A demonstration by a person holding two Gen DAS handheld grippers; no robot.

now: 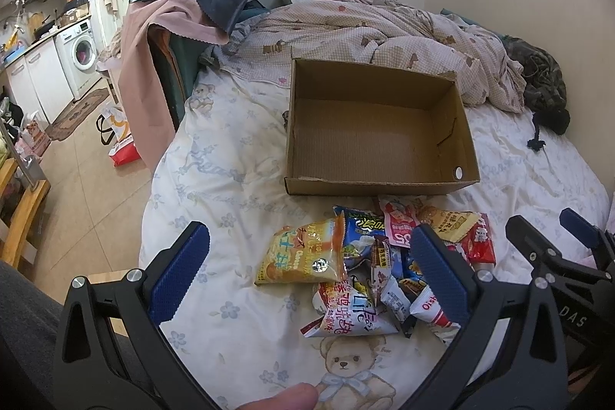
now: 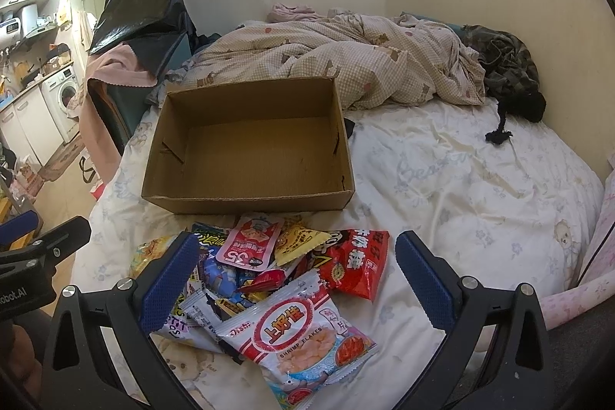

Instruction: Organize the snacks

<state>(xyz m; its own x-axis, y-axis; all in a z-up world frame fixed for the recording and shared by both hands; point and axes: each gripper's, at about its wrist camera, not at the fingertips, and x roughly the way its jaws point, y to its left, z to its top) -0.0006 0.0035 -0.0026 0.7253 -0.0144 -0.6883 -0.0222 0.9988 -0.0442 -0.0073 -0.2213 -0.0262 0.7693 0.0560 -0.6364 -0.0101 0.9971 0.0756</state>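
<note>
Several snack packets [image 1: 369,264] lie heaped on the bed sheet [image 1: 230,179] just before an empty cardboard box [image 1: 378,125], the left gripper [image 1: 307,275] spread wide and holding nothing. From the right, its gripper [image 2: 296,279], also agape, straddles a shrimp flakes bag [image 2: 300,333]: light, crinkly, slippery, probably best pinched at a sealed edge.

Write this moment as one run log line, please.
left gripper: open | right gripper: open | snack pile: on bed | cardboard box: empty

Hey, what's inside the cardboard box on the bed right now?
Nothing shows inside the cardboard box: bare brown floor and walls. Its near wall hides a thin strip of floor. The snack packets lie outside, in front.
</note>
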